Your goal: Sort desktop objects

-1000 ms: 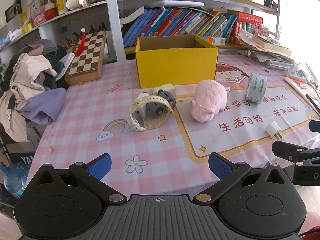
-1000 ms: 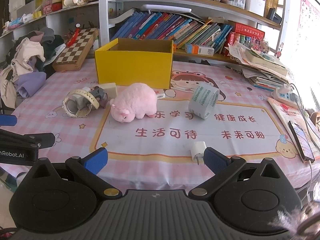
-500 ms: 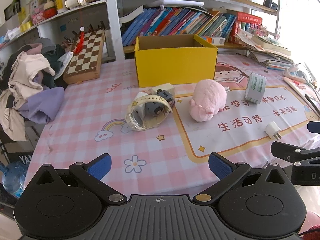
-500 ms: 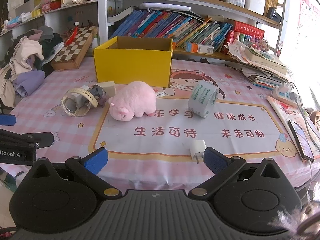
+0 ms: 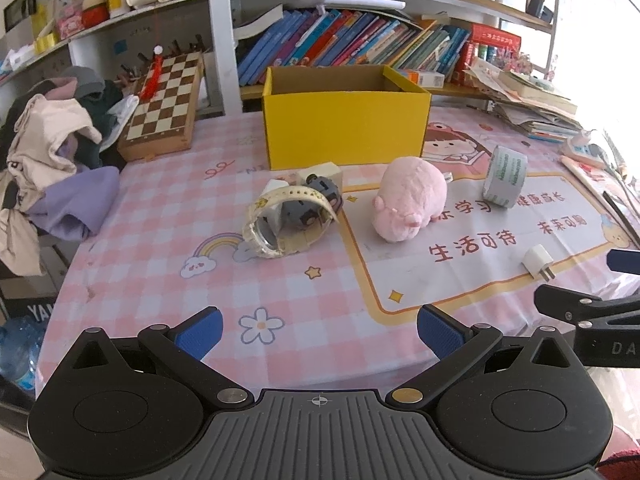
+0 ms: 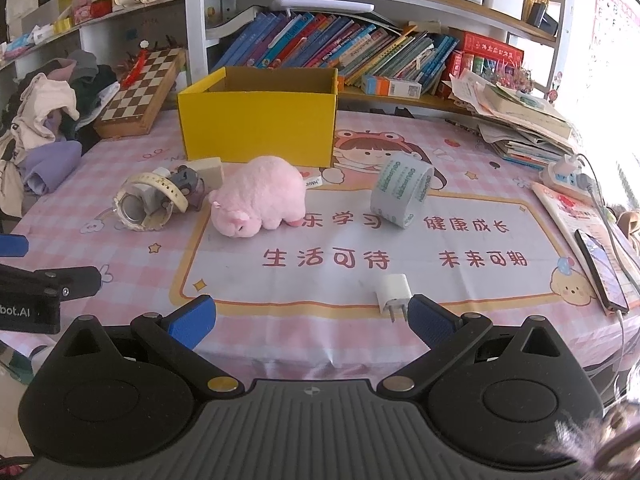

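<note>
Left hand-held gripper (image 5: 318, 326) and right hand-held gripper (image 6: 310, 316) held wide apart, empty, at near desk edge. Nothing grasped yet; sorting judged unstarted. Charger (image 6: 394, 292) just ahead of right; pig toy (image 6: 260, 196), tape roll (image 6: 402, 192), watch (image 5: 290, 216) before yellow box (image 5: 344, 124). Next: approach, closure needed.

A table (image 6: 120, 248) is covered by a pink checked cloth (image 5: 312, 292). Directly on it are set a yellow box (image 6: 258, 128), a pink plush pig (image 6: 260, 202), a tape roll (image 6: 402, 192), a white charger plug (image 6: 394, 294) — and, at the left, a chessboard (image 5: 164, 108).
</note>
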{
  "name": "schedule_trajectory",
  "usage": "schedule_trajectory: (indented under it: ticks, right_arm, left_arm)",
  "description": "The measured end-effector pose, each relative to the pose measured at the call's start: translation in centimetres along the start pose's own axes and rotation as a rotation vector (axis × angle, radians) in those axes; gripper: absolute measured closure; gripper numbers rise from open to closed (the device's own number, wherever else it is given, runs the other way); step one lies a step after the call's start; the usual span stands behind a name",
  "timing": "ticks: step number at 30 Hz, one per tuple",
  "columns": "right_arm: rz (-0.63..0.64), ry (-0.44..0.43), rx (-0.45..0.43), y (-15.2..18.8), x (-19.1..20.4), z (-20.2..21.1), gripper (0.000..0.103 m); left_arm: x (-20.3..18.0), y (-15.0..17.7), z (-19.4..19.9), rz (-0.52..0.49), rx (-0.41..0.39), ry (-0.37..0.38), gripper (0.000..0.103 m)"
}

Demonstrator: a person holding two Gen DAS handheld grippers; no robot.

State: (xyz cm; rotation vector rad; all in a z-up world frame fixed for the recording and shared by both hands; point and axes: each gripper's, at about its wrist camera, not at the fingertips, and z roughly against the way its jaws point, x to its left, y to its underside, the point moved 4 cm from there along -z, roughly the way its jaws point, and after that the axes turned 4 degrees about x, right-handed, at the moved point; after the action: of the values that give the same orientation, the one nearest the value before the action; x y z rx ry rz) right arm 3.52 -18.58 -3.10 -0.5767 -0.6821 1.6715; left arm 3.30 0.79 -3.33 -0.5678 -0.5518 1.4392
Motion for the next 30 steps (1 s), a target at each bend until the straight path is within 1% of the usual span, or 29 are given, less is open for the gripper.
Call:
schedule_trajectory:
  ticks: [5,15,22,30]
  right_arm:
    - [-0.002,0.006,0.003,-0.15,0.07,-0.11,0.0]
    - [0.025,0.012,-0.011,-0.66,0.65,0.15,0.0]
    - [0.022,0.021,-0.009,-0.74,0.34,0.05,0.0]
    - [0.009,0.032,-0.006,-0.91,-0.22,-0.27,0.0]
  left_arm:
    - [0.03,-0.14,0.12,-0.006,-0.01,0.019,0.0]
    - [0.67,-0.55,0.2,0.007,-0.028,0.019,0.0]
    - [0.3,-0.7,-0.08,-0.007,-0.026,0.022,0.0]
    - [0.3,-0.87,-0.68,0.002,-0.012,0.021,0.0]
